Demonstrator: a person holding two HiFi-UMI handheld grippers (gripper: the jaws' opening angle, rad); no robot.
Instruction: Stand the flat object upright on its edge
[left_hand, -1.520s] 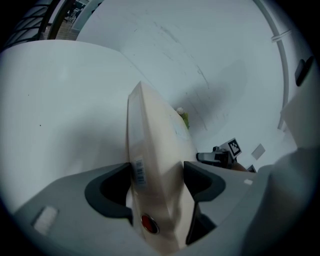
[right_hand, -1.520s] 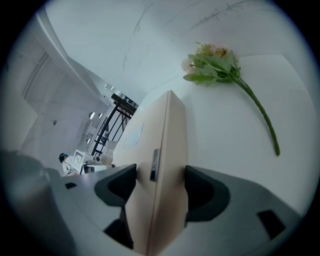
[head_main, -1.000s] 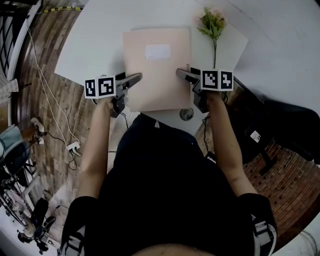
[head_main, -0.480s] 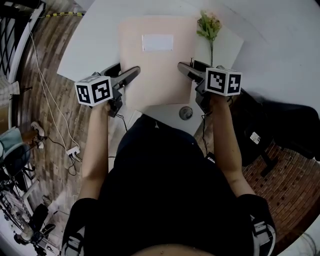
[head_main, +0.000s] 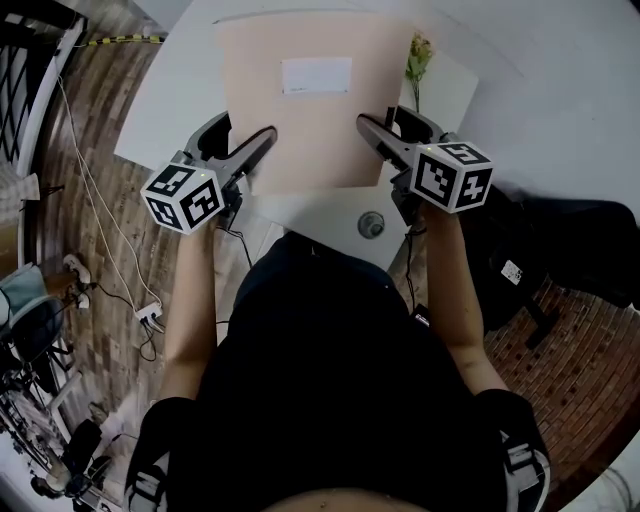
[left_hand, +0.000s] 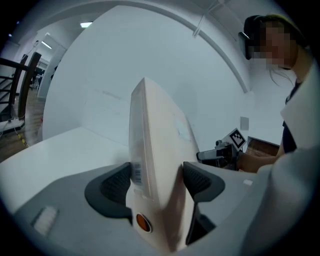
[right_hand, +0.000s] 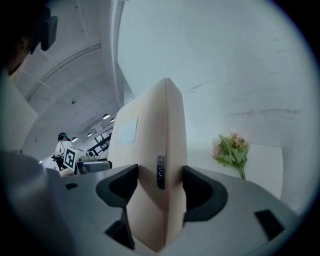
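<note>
A flat pale pink box (head_main: 305, 110) with a white label (head_main: 316, 75) is held up over the white table (head_main: 170, 90), its broad face tilted towards me. My left gripper (head_main: 255, 155) is shut on its left side edge and my right gripper (head_main: 372, 135) on its right side edge. In the left gripper view the box (left_hand: 155, 150) stands edge-on between the pads (left_hand: 118, 184), which press on it. The right gripper view shows the same grip on the box (right_hand: 162, 150), pads (right_hand: 197, 187) against both faces. Whether the far edge rests on the table is hidden.
A small bunch of flowers (head_main: 418, 60) lies on the table just right of the box. A round grommet (head_main: 371, 225) sits near the table's front edge. A black bag (head_main: 570, 250) stands on the floor at right; cables (head_main: 110, 230) run across the floor at left.
Both grippers have risen and rolled with the box in them. The box has come up off the table from lying flat and now fills more of the head view.
</note>
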